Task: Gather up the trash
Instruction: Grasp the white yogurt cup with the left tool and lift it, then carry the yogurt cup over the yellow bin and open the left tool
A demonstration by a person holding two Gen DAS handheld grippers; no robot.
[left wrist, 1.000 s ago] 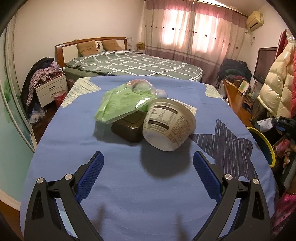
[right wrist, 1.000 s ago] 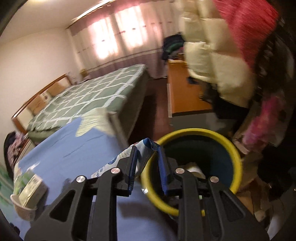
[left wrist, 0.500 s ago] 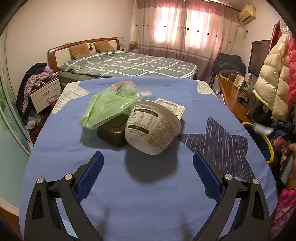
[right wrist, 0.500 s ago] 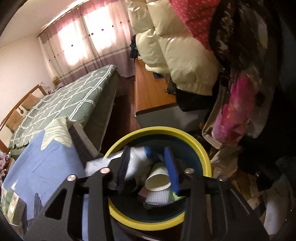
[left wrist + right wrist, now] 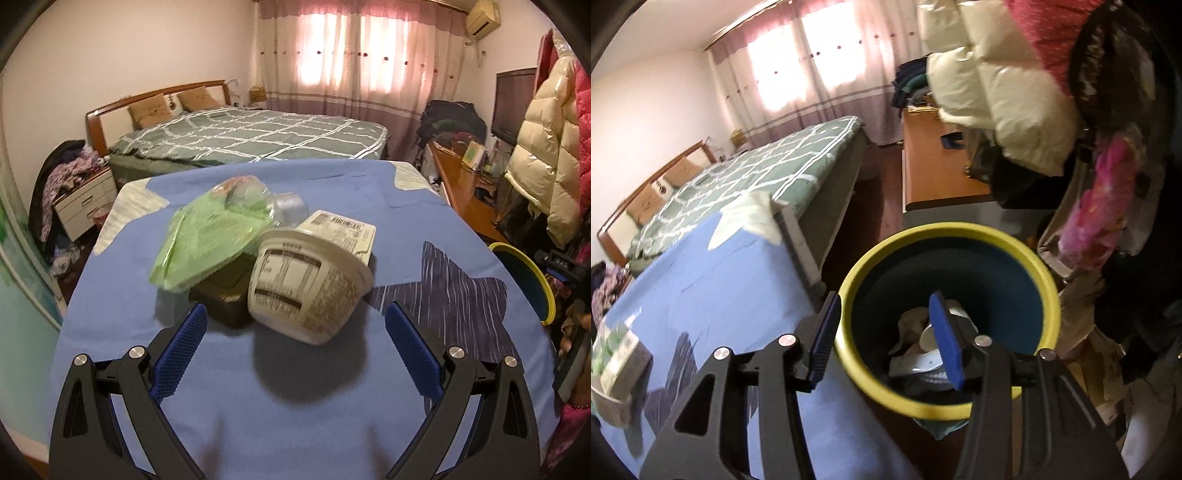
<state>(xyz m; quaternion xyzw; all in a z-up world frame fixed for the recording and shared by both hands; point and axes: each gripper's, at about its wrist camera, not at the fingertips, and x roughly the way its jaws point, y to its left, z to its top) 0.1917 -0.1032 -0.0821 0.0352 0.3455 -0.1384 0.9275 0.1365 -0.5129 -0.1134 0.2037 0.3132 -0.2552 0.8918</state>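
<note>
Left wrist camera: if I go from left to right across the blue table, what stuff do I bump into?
Green plastic bag → white paper bowl lying on its side → dark striped star patch on the cloth → yellow-rimmed bin just past the table's edge.

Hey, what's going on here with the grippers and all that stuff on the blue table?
A person is clearing trash. The right gripper hangs over the yellow-rimmed bin, jaws opening with nothing between them; cups and wrappers lie inside. The left gripper, open, faces the pile on the blue tablecloth: a paper bowl, green bag and dark box.
</note>
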